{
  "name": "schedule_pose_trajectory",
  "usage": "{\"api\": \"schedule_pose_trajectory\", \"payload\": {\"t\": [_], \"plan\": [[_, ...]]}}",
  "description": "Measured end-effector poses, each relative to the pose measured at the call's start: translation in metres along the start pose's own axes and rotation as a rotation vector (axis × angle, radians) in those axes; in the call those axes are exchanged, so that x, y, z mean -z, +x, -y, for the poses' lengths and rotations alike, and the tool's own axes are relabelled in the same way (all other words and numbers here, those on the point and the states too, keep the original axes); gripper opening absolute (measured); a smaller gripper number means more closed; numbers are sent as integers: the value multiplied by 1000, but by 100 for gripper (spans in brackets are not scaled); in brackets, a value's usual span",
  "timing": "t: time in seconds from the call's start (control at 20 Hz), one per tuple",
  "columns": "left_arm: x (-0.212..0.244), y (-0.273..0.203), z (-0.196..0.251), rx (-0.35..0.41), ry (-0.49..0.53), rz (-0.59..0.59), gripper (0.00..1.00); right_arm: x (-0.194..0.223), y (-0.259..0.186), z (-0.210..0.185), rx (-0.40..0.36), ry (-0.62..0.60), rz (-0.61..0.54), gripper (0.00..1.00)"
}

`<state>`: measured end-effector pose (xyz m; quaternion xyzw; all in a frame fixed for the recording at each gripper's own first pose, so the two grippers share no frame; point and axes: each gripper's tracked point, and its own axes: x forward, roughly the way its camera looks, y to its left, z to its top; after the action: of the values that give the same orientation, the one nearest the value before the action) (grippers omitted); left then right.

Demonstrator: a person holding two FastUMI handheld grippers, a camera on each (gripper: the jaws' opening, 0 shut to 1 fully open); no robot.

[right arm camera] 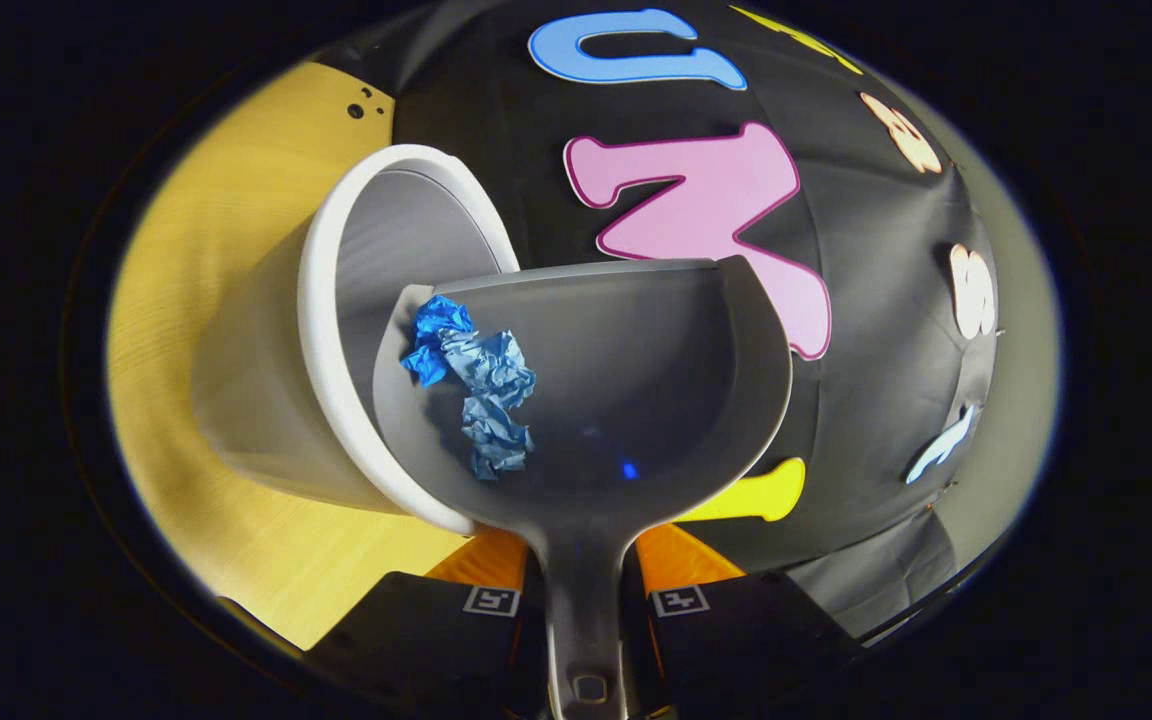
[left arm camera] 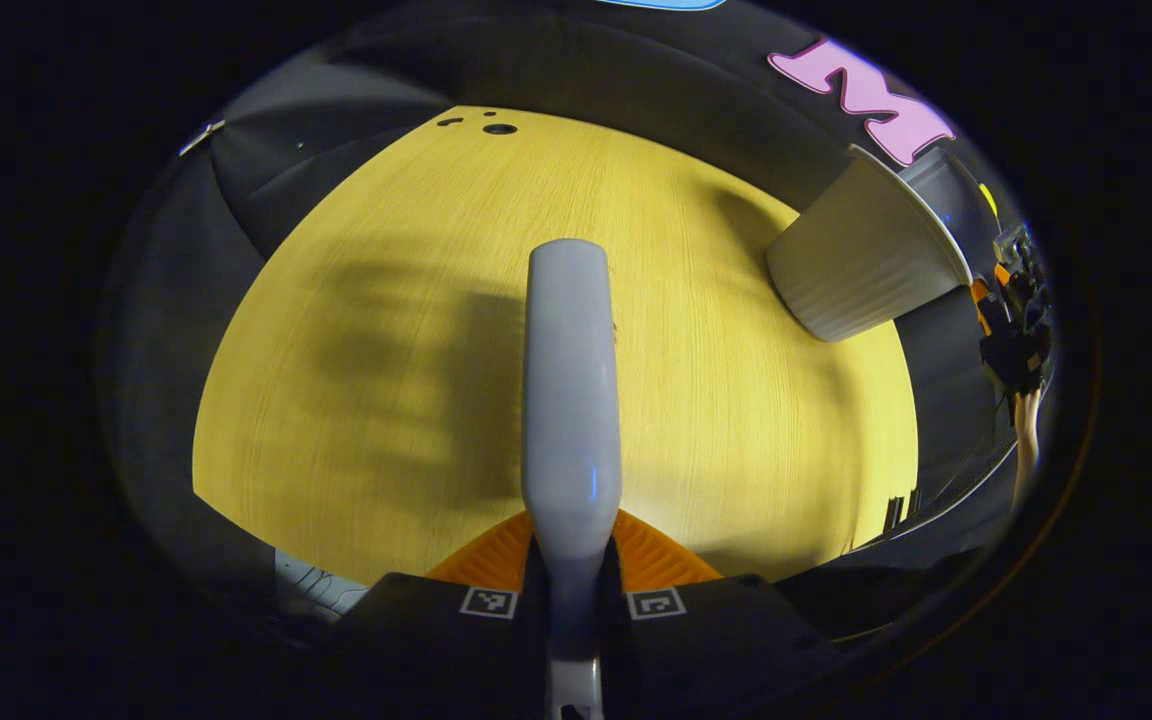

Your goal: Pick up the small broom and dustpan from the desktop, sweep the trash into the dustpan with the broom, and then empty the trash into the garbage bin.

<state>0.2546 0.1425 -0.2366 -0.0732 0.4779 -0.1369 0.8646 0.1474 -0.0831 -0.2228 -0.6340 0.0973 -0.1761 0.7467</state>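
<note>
Both tongs shut tight, right gripper [right arm camera: 581,590] tipping dustpan [right arm camera: 636,400] with blue paper [right arm camera: 481,385] over bin [right arm camera: 336,340] rim, left gripper [left arm camera: 571,595] holding broom [left arm camera: 569,390] above bare table [left arm camera: 736,420] middle.

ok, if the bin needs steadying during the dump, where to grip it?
A judgement: pinch the garbage bin at its rolled rim, one finger inside, one outside, coming from the open mouth. Its ribbed wall looks too wide to span. The dustpan crowds the near rim.

We see a matt wood-grain tabletop [left arm camera: 386,330], a smooth plastic broom [left arm camera: 569,400] with slight sheen, a smooth matt plastic dustpan [right arm camera: 656,400], crumpled blue paper [right arm camera: 481,385], a finely ribbed matt bin [left arm camera: 861,265]
</note>
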Motion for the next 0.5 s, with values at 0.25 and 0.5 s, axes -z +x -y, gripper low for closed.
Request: {"api": "schedule_pose_trajectory", "payload": {"t": [0.25,0.5], "plan": [[-1,3,1,6,3,-13,22,-6,-2,1,32,-50,13,33],[-3,5,-2,1,22,-26,25,-6,-2,1,35,-51,3,33]]}}
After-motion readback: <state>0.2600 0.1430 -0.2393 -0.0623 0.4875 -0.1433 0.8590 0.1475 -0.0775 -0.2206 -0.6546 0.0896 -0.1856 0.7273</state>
